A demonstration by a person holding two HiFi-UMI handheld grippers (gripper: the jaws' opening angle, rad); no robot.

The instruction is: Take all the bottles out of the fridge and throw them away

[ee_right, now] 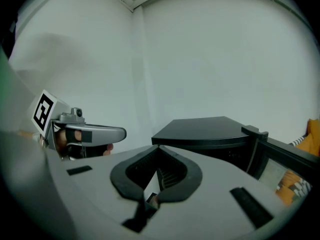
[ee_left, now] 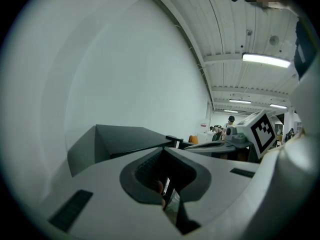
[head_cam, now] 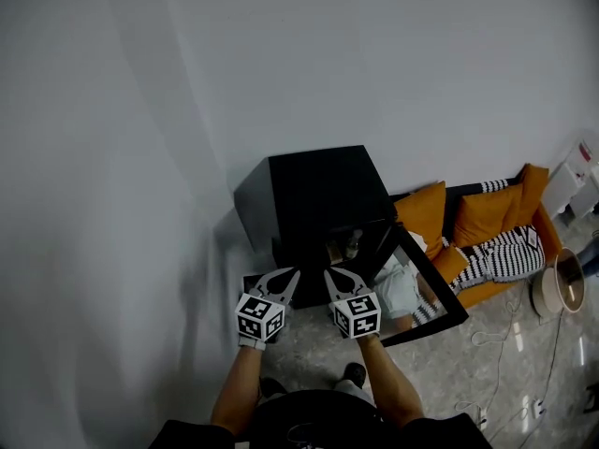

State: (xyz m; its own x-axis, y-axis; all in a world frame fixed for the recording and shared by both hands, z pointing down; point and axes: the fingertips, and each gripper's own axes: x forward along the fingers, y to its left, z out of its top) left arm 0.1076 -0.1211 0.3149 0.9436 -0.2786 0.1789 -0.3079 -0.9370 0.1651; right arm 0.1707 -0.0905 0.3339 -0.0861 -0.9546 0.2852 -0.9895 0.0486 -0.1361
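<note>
A black mini fridge (head_cam: pixel 318 195) stands against the white wall, its glass door (head_cam: pixel 432 297) swung open to the right. Something pale shows in the fridge's opening (head_cam: pixel 350 244), too small to name. My left gripper (head_cam: pixel 288 277) and right gripper (head_cam: pixel 331 277) hover side by side just in front of the fridge, both shut with nothing in them. In the left gripper view the shut jaws (ee_left: pixel 164 149) point at the fridge top (ee_left: pixel 125 136), with the right gripper (ee_left: pixel 252 133) alongside. The right gripper view has its shut jaws (ee_right: pixel 158 147) facing the fridge (ee_right: pixel 205 131), door (ee_right: pixel 280 159) and left gripper (ee_right: pixel 82 131).
An orange sofa (head_cam: pixel 482 218) with cushions and a striped blanket stands right of the fridge. A round white container (head_cam: pixel 559 293) sits on the floor beyond it. Cables and a power strip (head_cam: pixel 501 344) lie on the stone floor at the right.
</note>
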